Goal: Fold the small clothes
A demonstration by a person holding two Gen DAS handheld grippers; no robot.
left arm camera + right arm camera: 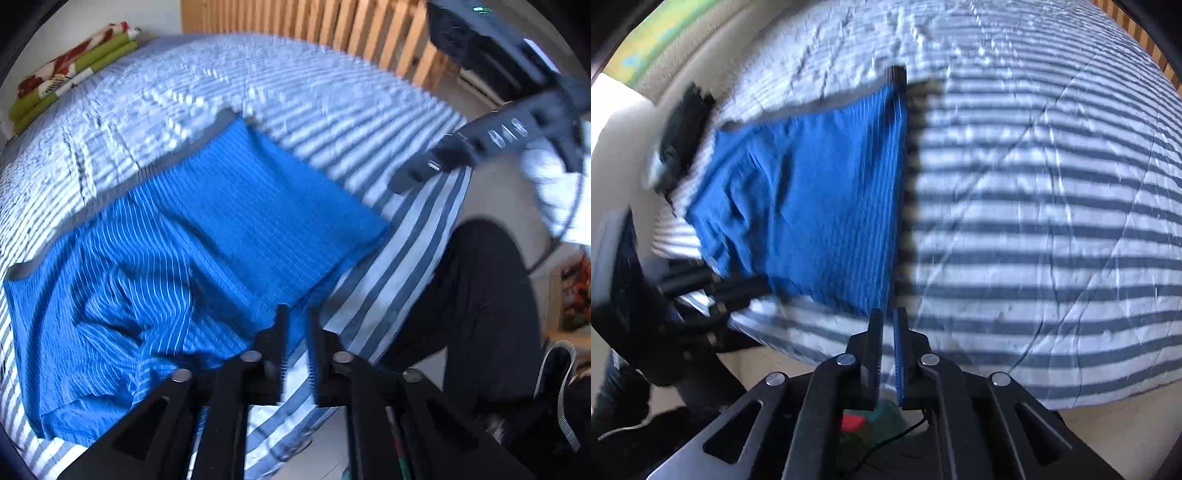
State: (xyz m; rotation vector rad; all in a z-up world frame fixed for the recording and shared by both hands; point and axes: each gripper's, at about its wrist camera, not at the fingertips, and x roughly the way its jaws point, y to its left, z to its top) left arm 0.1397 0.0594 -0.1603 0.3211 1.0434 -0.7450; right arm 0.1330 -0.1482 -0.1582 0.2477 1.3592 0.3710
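While the blue shorts [207, 236] lie ahead, both grippers [297, 317] [888, 317] seem narrowly parted, pinching nothing.

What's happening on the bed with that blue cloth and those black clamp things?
A person is folding blue shorts on a striped quilt with two tools. The left hand-held gripper sits at the shorts' near edge, nearly shut; whether it grips is unclear. The right hand-held gripper hovers beside the folded edge, nearly shut. One side looks folded over.
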